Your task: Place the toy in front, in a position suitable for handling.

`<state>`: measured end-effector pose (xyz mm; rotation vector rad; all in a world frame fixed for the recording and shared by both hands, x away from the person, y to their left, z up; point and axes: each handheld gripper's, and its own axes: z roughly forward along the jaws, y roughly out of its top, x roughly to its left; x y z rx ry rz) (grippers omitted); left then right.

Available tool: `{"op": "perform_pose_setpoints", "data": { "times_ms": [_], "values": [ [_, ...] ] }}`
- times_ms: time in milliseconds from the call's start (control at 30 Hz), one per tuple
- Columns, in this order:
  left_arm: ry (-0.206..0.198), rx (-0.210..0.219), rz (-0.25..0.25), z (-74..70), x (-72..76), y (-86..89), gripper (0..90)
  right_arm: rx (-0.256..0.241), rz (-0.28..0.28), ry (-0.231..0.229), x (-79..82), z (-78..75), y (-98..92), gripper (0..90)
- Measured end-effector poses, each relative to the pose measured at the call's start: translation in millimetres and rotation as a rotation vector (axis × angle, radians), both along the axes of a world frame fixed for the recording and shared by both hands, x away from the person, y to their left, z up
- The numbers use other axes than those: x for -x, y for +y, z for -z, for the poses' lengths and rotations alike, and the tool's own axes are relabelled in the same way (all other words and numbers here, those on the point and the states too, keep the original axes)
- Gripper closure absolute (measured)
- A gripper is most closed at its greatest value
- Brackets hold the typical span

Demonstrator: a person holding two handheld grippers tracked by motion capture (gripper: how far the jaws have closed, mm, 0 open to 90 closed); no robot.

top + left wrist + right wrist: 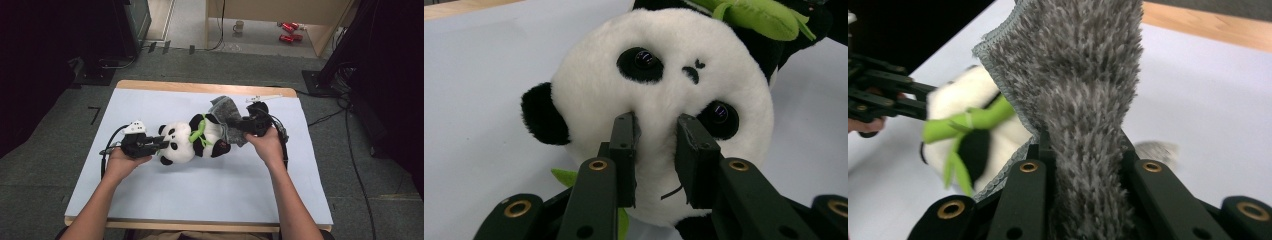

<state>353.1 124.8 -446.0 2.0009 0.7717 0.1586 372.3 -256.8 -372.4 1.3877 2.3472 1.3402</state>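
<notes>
The plush panda (192, 140) is laid mid-table, long axis from nine to three o'clock, its head pinched by the left gripper (161, 145), the grey cloth (227, 116) at its three-o'clock end clamped by the right gripper (248, 125).

Plush panda (192, 139) lies sideways, grey cloth (227, 117) over legs.

In the left gripper view the panda (659, 100) is cut off at the top edge, and its body lies out of sight behind its head. In the right gripper view the grey cloth (1083, 100) hides the fingertips and most of the blurred panda (968, 130).
</notes>
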Motion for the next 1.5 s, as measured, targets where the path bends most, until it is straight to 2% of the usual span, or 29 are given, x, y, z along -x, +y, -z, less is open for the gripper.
{"op": "perform_pose_setpoints", "data": {
  "times_ms": [33, 133, 267, 333, 433, 633, 767, 1100, 1133, 1467, 1500],
  "values": [
    [0.0, 0.0, 0.0, 0.0, 0.0, 0.0, 71.7, 0.0, 0.0, 0.0, 0.0, 0.0, 0.0, 76.4],
    [0.002, 0.005, 0.003, 0.4, 0.2, -0.7, 71.8, -0.006, -0.048, -0.009, 0.3, -0.2, 17.1, 76.3],
    [0.001, 0.007, 0.002, 0.9, 0.7, -0.8, 71.9, 0.012, -0.091, 0.002, -0.4, 7.7, 34.5, 76.1],
    [0.003, 0.008, 0.001, 1.0, 0.9, -0.9, 71.9, 0.033, -0.106, 0.01, -1.0, 13.4, 41.0, 76.1],
    [0.0, 0.007, 0.002, 1.1, 1.4, -0.9, 71.9, 0.037, -0.097, 0.034, -3.1, 21.5, 43.6, 76.1],
    [0.004, 0.012, 0.002, 1.1, 1.5, -1.0, 71.6, 0.022, -0.076, 0.075, -9.2, 31.4, 32.8, 76.0],
    [0.01, 0.016, 0.002, 0.8, 1.4, -0.6, 71.2, -0.006, -0.066, 0.102, -12.7, 38.2, 22.0, 75.9],
    [0.018, 0.018, -0.002, 0.6, 1.1, -0.1, 70.3, -0.037, -0.053, 0.133, -15.6, 47.9, 4.2, 75.9],
    [0.017, 0.017, -0.002, 0.7, 0.9, 0.1, 70.2, -0.045, -0.049, 0.149, -16.4, 50.7, -0.3, 75.8],
    [0.02, 0.019, -0.007, 1.1, 0.7, 0.5, 70.1, -0.043, -0.015, 0.191, -18.8, 60.8, -15.3, 76.1],
    [0.021, 0.018, -0.008, 1.1, 0.6, 0.8, 70.1, -0.026, -0.005, 0.203, -20.0, 63.8, -18.4, 76.3]
  ]
}}
